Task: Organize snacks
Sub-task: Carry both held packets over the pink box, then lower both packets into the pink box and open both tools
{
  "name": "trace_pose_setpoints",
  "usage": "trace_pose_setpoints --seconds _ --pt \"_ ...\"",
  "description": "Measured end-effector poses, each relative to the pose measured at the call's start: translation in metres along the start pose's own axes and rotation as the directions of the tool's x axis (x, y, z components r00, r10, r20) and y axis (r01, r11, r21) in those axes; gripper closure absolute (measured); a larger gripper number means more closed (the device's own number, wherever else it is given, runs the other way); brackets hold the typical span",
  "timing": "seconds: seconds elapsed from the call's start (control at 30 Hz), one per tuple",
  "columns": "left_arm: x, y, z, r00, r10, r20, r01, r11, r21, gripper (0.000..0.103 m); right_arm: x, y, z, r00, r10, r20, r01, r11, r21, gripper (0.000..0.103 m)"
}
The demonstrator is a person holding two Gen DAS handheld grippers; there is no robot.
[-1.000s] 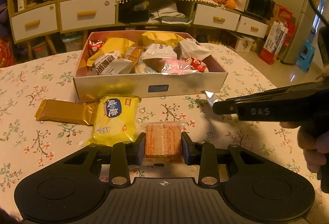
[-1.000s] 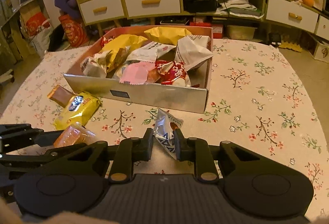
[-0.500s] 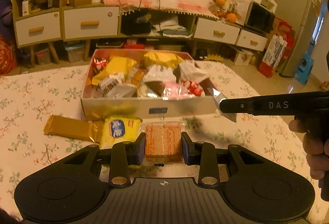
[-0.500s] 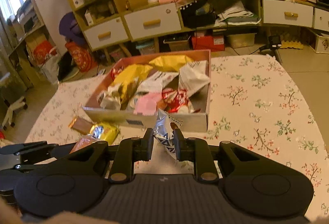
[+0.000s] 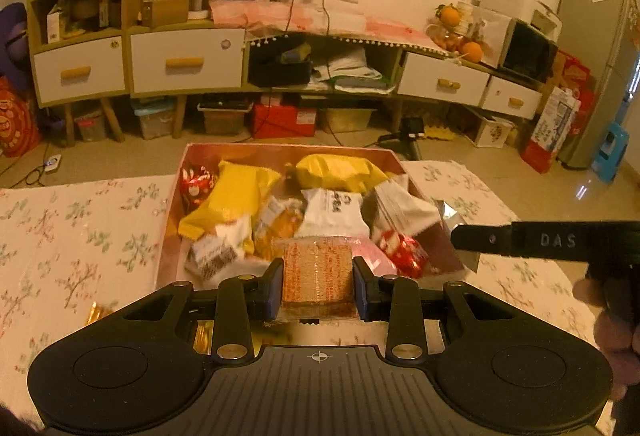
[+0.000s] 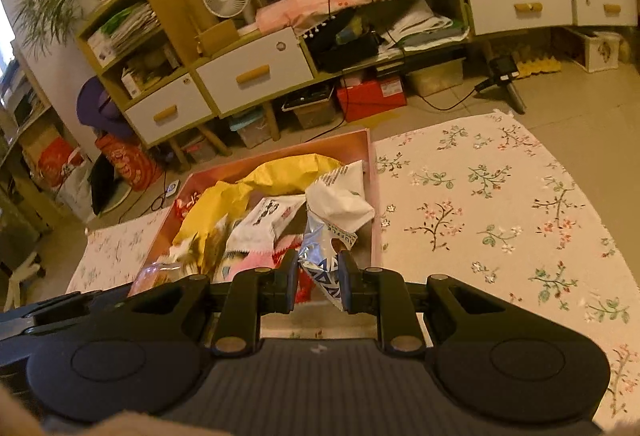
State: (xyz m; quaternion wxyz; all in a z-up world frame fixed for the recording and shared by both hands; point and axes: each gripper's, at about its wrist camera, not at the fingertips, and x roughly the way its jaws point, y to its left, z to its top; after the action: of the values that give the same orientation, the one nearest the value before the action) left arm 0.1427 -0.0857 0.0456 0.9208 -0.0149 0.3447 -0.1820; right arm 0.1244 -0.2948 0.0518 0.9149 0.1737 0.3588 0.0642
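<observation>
Snacks held over the box, ready to drop

Gripper work comes first: the left gripper (image 5: 318,282) is clamped on a clear-wrapped orange cracker pack (image 5: 317,270), and the right gripper (image 6: 319,284) is pinched tight on a silver and blue packet (image 6: 326,256). Both packs hang above the near end of the pink box (image 5: 170,220), which sits on the floral tabletop (image 5: 80,236) and is already crowded with snacks. In the left view a white wrapper (image 5: 332,212) lies at about 12 o'clock from the cracker pack, a red foil sweet (image 5: 404,252) at 3 o'clock, and a big yellow bag (image 5: 340,168) sits farther back at 12 o'clock. A gold wrapper (image 5: 96,314) shows on the cloth at 9 o'clock, outside the box.

To finish well, each pack should probably be carried fully past the near wall and lowered close to the pile before letting go, so neither slides over the rim. The two grippers are near each other; releasing one at a time would likely avoid a bump.
</observation>
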Motion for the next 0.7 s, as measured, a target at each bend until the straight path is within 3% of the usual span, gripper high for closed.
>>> trace_pose_setpoints --seconds 0.4,0.5,0.6,0.7 --pt "0.042 -0.005 0.006 0.998 0.05 -0.027 -0.05 0.998 0.026 0.071 0.013 0.004 0.003 1.0 0.004 -0.007 -0.004 1.0 0.002 0.083" --pt "0.045 -0.004 0.007 0.998 0.058 -0.025 -0.058 0.998 0.037 0.07 0.013 0.004 0.002 1.0 -0.007 -0.011 0.007 1.0 0.014 0.077" --pt "0.042 -0.001 0.007 0.999 0.049 -0.019 -0.049 0.998 0.028 0.066 0.012 0.004 0.002 1.0 0.002 -0.022 -0.001 1.0 0.022 0.064" --pt "0.035 0.002 0.007 0.999 0.034 -0.003 -0.034 0.999 0.017 0.051 0.009 0.007 0.001 1.0 0.002 -0.021 -0.002 1.0 0.015 0.055"
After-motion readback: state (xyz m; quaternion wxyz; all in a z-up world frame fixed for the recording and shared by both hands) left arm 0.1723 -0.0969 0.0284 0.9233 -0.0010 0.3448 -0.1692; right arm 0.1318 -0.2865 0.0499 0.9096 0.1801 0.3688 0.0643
